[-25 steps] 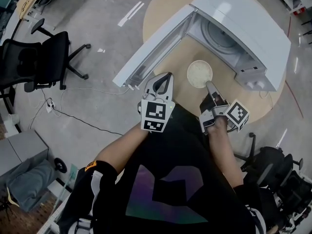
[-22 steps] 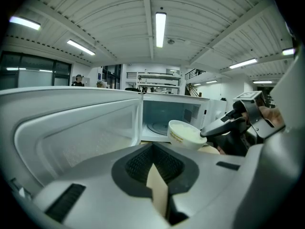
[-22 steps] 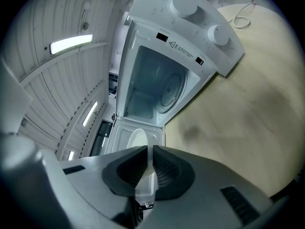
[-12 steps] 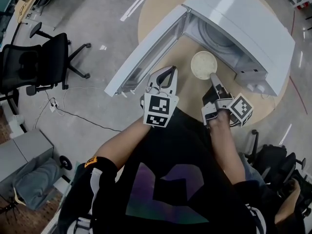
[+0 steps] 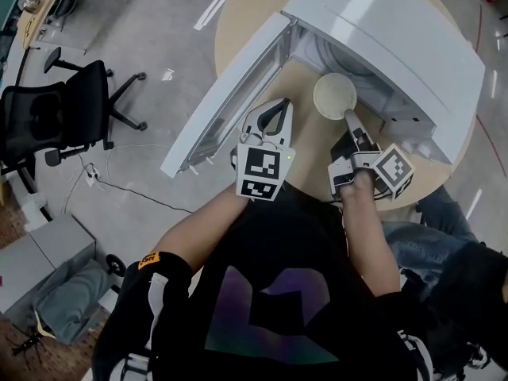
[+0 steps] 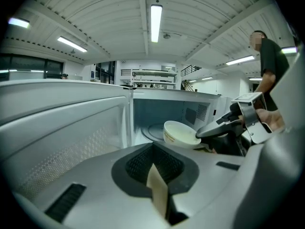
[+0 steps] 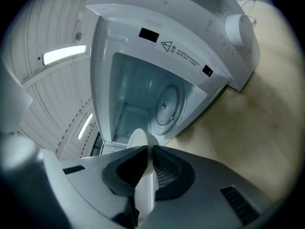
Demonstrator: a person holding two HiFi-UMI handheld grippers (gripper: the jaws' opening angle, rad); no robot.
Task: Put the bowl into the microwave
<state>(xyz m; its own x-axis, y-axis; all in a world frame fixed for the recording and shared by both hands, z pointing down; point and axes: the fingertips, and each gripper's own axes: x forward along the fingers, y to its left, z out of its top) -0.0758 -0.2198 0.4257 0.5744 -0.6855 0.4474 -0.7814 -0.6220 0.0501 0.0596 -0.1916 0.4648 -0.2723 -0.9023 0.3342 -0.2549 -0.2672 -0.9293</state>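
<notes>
Bowl (image 5: 334, 95) looked light, rigid, glossy, probably slippery. Right gripper (image 5: 350, 119) was clamped on near rim at microwave (image 5: 413, 46) mouth; one-sided rim pinch could pivot. Left gripper (image 5: 274, 111) was closed, empty.

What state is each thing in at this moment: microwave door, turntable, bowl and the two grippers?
microwave door: open wide.
turntable: in place, nothing on it.
bowl: upright, held by its rim at the mouth of the microwave, not yet on the turntable.
right gripper: shut on the bowl's rim.
left gripper: shut, holding nothing.
</notes>
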